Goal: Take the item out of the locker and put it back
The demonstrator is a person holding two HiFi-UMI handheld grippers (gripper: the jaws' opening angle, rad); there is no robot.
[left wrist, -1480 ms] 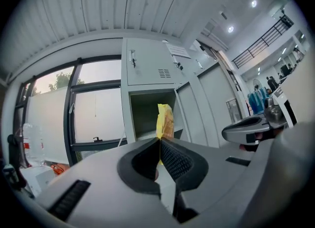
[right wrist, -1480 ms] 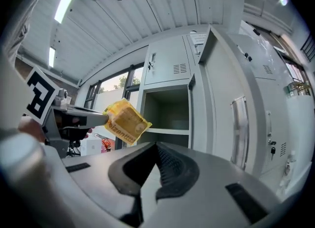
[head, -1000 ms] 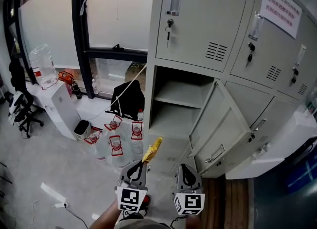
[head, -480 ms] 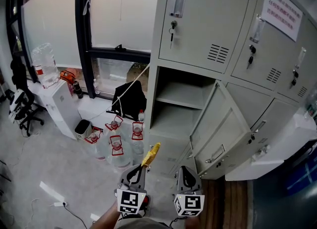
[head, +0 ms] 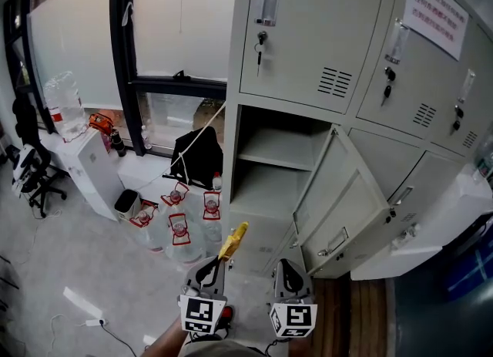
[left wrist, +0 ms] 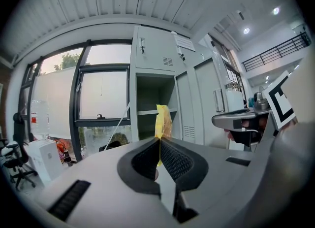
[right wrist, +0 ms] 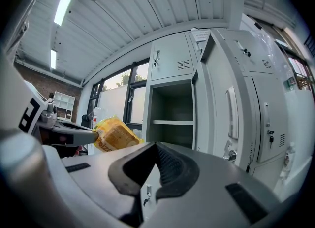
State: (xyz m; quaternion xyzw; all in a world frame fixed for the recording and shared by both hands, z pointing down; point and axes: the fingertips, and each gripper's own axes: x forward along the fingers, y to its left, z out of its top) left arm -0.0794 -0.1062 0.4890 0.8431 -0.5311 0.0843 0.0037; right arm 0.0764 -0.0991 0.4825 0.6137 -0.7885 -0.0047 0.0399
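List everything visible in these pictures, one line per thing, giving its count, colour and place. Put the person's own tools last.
lockers: one bank, grey, right of the window
open compartment: one, grey, one shelf, nothing seen inside
door: one, grey, swung open to the right
notice: one, white, upper right locker door
water bottles: several, clear with red labels, floor by the window
water jug: one, clear, on the white cabinet, left
office chair: one, black, far left
packet: one, yellow, in the left gripper
left gripper: grey, jaws shut on the packet
right gripper: grey, jaws shut, empty
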